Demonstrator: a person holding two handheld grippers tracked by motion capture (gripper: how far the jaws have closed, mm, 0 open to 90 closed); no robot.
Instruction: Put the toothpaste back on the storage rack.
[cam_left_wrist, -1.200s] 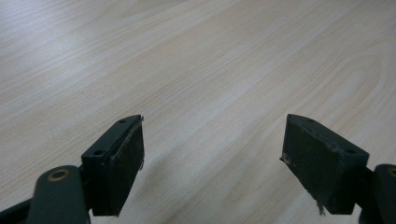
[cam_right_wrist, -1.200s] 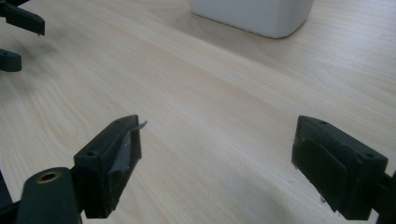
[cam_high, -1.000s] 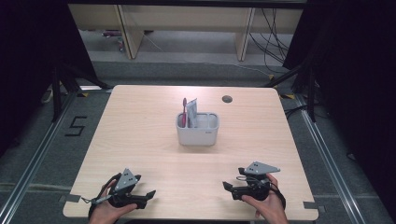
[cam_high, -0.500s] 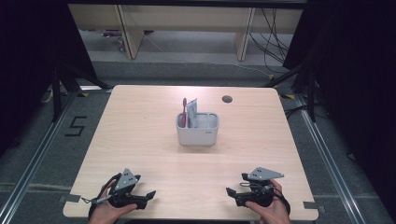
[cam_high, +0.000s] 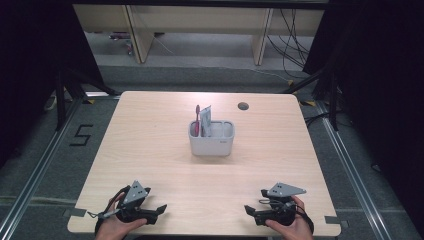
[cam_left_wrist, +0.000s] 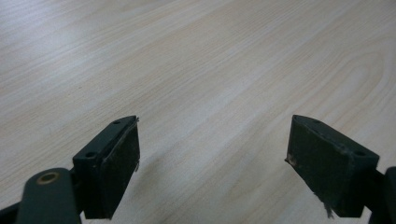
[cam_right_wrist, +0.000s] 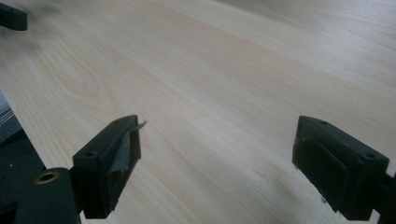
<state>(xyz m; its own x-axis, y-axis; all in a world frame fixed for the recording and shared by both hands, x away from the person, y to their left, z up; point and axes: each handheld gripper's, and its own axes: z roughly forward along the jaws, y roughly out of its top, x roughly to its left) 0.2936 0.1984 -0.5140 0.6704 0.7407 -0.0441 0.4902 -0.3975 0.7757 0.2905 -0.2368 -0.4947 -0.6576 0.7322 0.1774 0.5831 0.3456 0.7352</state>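
Fingers of left gripper (cam_left_wrist: 212, 158) and right gripper (cam_right_wrist: 217, 163) spread wide, empty, floor marking "5" (cam_high: 81, 135) beside table (cam_high: 150, 150)

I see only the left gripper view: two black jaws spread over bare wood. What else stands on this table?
Observer: A grey two-compartment holder stands near the middle of the table, far beyond both grippers.
Operator: Anything in it?
Observer: A red toothbrush and a pale tube stand upright in its left compartment; whether the right one holds anything cannot be told.
Operator: Where is the right gripper?
Observer: The right gripper sits at the near edge on the right, jaws apart and holding nothing, like the left gripper.
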